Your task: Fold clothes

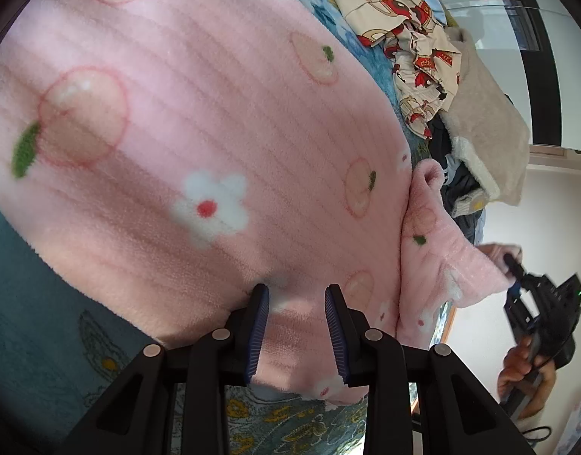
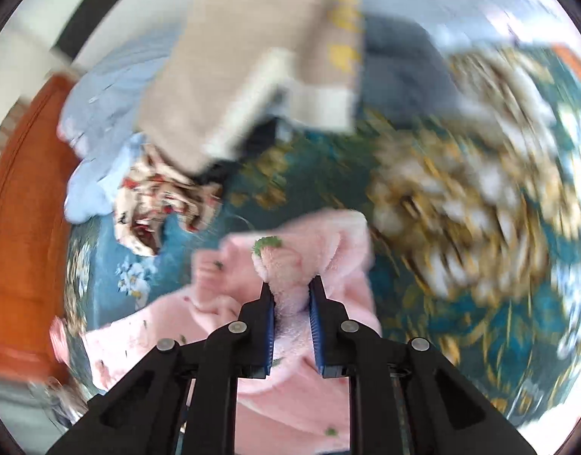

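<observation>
A pink fleece garment (image 1: 214,121), printed with peaches and white flowers, lies spread over the blue floral bedspread (image 1: 32,322) and fills most of the left wrist view. My left gripper (image 1: 296,299) is shut on its near edge, with fleece bunched between the pads. At the right, a hand holds my right gripper (image 1: 514,265), which pinches the garment's sleeve end. The right wrist view is blurred. It shows my right gripper (image 2: 292,292) shut on a fold of the pink garment (image 2: 320,250), raised off the bedspread (image 2: 479,303).
A heap of other clothes lies beyond the pink garment: a cream printed piece (image 1: 396,11), a beige fleece (image 1: 487,125) and dark items under it. In the right wrist view, a light blue cloth (image 2: 112,87) and an orange-brown wooden edge (image 2: 21,208) border the bed on the left.
</observation>
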Demonstrator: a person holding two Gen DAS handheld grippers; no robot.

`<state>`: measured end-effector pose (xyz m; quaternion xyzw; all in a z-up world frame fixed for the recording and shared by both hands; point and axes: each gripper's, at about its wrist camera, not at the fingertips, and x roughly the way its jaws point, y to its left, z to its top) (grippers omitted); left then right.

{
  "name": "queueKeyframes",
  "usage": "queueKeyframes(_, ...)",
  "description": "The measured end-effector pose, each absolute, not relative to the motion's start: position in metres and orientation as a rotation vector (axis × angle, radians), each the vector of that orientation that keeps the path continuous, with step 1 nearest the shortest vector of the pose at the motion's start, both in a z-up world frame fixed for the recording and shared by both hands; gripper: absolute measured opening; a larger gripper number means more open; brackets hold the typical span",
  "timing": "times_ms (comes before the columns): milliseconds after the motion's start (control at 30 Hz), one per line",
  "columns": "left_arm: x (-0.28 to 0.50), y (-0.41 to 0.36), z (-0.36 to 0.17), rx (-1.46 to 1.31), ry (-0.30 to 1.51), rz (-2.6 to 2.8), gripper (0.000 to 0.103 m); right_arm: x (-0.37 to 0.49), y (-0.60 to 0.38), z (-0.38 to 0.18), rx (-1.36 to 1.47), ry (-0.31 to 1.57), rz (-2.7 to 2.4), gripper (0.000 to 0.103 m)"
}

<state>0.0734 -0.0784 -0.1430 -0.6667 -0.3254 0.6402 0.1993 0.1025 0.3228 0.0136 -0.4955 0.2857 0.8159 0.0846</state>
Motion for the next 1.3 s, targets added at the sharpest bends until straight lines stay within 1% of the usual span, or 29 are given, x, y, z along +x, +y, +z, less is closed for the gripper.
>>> queueKeyframes(133,0.073,-0.079,-0.144,-1.862,-0.913,1.788,0.034,0.03,0.271,0.018,-1.62,0.655,2.528,0.016)
queueKeyframes(233,0.073,-0.08,-0.144,-1.86,-0.916,1.788,0.034,-0.017,0.227,-0.009,-1.768,0.448,2.495,0.016)
queueKeyframes(300,0.073,-0.079,-0.144,-1.858,-0.915,1.789,0.034,-0.035,0.203,-0.031,-1.855,0.344,2.451,0.017)
queueKeyframes(333,0.073,-0.078,-0.144,-1.858,-0.914,1.79,0.034,-0.038,0.194,-0.04,-1.894,0.315,2.436,0.02)
queueKeyframes(367,0.072,-0.078,-0.144,-1.857,-0.914,1.789,0.034,-0.041,0.185,-0.049,-1.933,0.287,2.42,0.022)
queueKeyframes(400,0.072,-0.078,-0.144,-1.857,-0.914,1.789,0.035,-0.044,0.177,-0.058,-1.971,0.258,2.404,0.027)
queueKeyframes(433,0.072,-0.077,-0.144,-1.856,-0.914,1.787,0.035,-0.047,0.169,-0.065,-2.007,0.228,2.394,0.037)
queueKeyframes(467,0.071,-0.077,-0.143,-1.853,-0.914,1.785,0.037,-0.047,0.163,-0.067,-2.031,0.197,2.408,0.041)
queueKeyframes(533,0.07,-0.076,-0.143,-1.846,-0.915,1.78,0.039,-0.041,0.158,-0.057,-2.058,0.18,2.473,0.06)
queueKeyframes(567,0.07,-0.075,-0.143,-1.844,-0.914,1.778,0.04,-0.036,0.158,-0.049,-2.062,0.19,2.512,0.065)
queueKeyframes(600,0.069,-0.074,-0.142,-1.842,-0.912,1.779,0.04,-0.029,0.163,-0.037,-2.042,0.219,2.557,0.068)
queueKeyframes(667,0.068,-0.074,-0.139,-1.832,-0.907,1.792,0.04,-0.012,0.17,-0.015,-2.001,0.266,2.636,0.068)
queueKeyframes(767,0.067,-0.082,-0.124,-1.76,-0.916,1.867,0.041,0.021,0.174,-0.001,-1.986,0.191,2.653,0.069)
queueKeyframes(800,0.066,-0.086,-0.118,-1.726,-0.924,1.897,0.041,0.032,0.17,-0.003,-2.005,0.123,2.647,0.072)
queueKeyframes(833,0.066,-0.092,-0.113,-1.702,-0.932,1.934,0.041,0.042,0.166,-0.007,-2.021,0.05,2.639,0.076)
queueKeyframes(900,0.064,-0.105,-0.107,-1.674,-0.938,2.015,0.044,0.058,0.154,-0.021,-2.027,-0.131,2.613,0.076)
queueKeyframes(1033,0.062,-0.126,-0.116,-1.747,-0.951,2.088,0.044,0.069,0.126,-0.051,-1.98,-0.429,2.569,0.076)
queueKeyframes(1100,0.067,-0.144,-0.121,-1.777,-0.969,2.095,0.044,0.064,0.116,-0.06,-1.949,-0.512,2.536,0.076)
queueKeyframes(1167,0.065,-0.141,-0.126,-1.789,-0.984,2.088,0.044,0.06,0.108,-0.07,-1.928,-0.582,2.497,0.076)
queueKeyframes(1200,0.066,-0.141,-0.127,-1.791,-0.988,2.085,0.044,0.057,0.108,-0.074,-1.953,-0.577,2.466,0.071)
queueKeyframes(1233,0.066,-0.141,-0.128,-1.794,-0.991,2.082,0.044,0.055,0.11,-0.077,-1.978,-0.572,2.435,0.056)
queueKeyframes(1267,0.066,-0.142,-0.128,-1.794,-0.996,2.08,0.044,0.054,0.114,-0.077,-1.998,-0.565,2.412,0.051)
queueKeyframes(1300,0.066,-0.142,-0.128,-1.793,-1.001,2.078,0.044,0.054,0.119,-0.073,-2.005,-0.543,2.405,0.041)
